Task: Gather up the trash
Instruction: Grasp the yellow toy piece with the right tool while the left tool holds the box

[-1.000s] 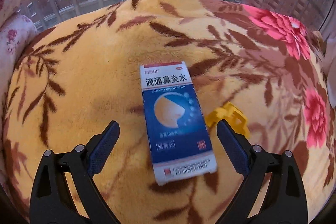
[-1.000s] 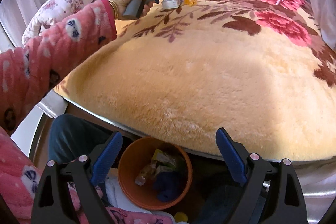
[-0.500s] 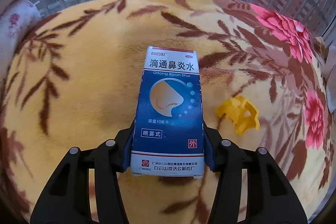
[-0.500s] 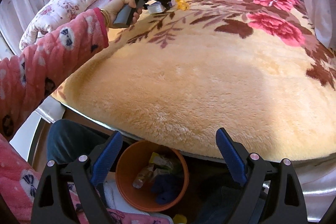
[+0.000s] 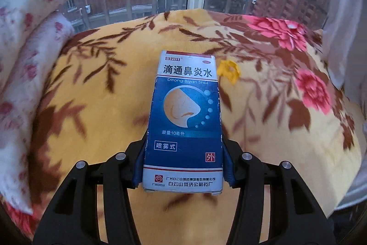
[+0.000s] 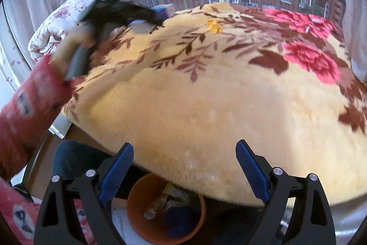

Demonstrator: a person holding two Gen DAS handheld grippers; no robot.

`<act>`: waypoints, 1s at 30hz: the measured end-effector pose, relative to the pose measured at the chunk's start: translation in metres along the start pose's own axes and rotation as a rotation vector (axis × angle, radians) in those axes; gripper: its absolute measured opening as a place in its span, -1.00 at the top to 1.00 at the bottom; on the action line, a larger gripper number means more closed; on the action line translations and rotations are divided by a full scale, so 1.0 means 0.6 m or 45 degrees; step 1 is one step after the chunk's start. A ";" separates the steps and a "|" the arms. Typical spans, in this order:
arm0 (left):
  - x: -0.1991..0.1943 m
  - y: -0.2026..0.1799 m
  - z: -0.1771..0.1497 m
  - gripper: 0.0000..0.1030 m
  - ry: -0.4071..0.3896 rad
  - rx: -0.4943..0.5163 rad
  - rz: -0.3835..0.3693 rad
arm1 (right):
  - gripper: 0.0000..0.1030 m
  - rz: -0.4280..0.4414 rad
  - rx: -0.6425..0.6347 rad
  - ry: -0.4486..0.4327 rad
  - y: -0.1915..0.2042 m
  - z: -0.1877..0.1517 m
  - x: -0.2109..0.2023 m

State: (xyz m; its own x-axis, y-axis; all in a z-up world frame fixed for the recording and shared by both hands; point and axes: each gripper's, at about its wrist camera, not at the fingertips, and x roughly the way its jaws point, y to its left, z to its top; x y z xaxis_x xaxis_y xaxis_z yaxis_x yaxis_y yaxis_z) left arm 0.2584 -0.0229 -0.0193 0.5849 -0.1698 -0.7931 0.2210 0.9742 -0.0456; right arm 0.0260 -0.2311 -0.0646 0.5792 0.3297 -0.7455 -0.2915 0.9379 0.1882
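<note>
The left gripper (image 5: 183, 167) is now holding the blue and white cardboard medicine box (image 5: 184, 121) tight between its fingers (image 5: 138, 170), where one second ago the fingers were standing wide apart on either side of the box as it was lying flat on the fuzzy yellow blanket with brown leaves and pink flowers (image 5: 96, 107). The box is now sitting up off the blanket, and the small yellow plastic piece (image 5: 228, 70) (it was right beside the box before) is looking farther away, up by the box's top corner.

The right gripper (image 6: 184, 164) is staying released with nothing between its blue fingers (image 6: 251, 170), above the round orange plastic bin (image 6: 137, 201) that is holding a few bits of trash.

In the right wrist view the left gripper, the hand and the red patterned sleeve (image 6: 27, 114) are all smeared by blur. The bin is partly hiding under the bed's edge. The trash inside is hard to make out.
</note>
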 end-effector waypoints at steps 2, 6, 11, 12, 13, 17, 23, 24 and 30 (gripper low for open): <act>-0.023 -0.001 -0.021 0.02 -0.016 0.015 0.009 | -0.73 -0.028 -0.027 -0.010 0.001 0.021 0.012; -0.070 0.001 -0.067 0.02 -0.055 0.044 0.028 | -0.73 -0.072 -0.064 -0.027 -0.002 0.076 0.045; -0.087 0.002 -0.105 0.02 -0.057 0.054 0.035 | -0.73 -0.147 -0.095 -0.038 -0.011 0.151 0.099; -0.089 0.001 -0.110 0.02 -0.059 0.059 0.037 | -0.73 -0.160 -0.100 -0.037 -0.013 0.165 0.110; -0.091 0.002 -0.115 0.02 -0.055 0.061 0.026 | -0.73 -0.170 -0.104 -0.035 -0.015 0.182 0.125; -0.087 0.005 -0.127 0.02 -0.040 0.068 0.016 | -0.72 -0.193 -0.091 -0.029 -0.026 0.246 0.180; -0.070 0.020 -0.132 0.02 -0.010 0.060 0.015 | -0.72 -0.240 -0.089 -0.006 -0.035 0.331 0.264; -0.065 0.024 -0.131 0.02 -0.007 0.057 0.017 | -0.72 -0.242 -0.086 -0.002 -0.038 0.347 0.279; -0.042 0.039 -0.121 0.02 0.010 0.037 0.015 | -0.72 -0.294 -0.104 0.027 -0.057 0.416 0.360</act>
State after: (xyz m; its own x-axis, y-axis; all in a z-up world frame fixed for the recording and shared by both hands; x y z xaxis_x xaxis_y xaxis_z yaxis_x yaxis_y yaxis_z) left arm 0.1922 0.0153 -0.0444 0.5812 -0.1573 -0.7984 0.2368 0.9714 -0.0190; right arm 0.3508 -0.1649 -0.0723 0.6214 0.1045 -0.7765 -0.2143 0.9759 -0.0402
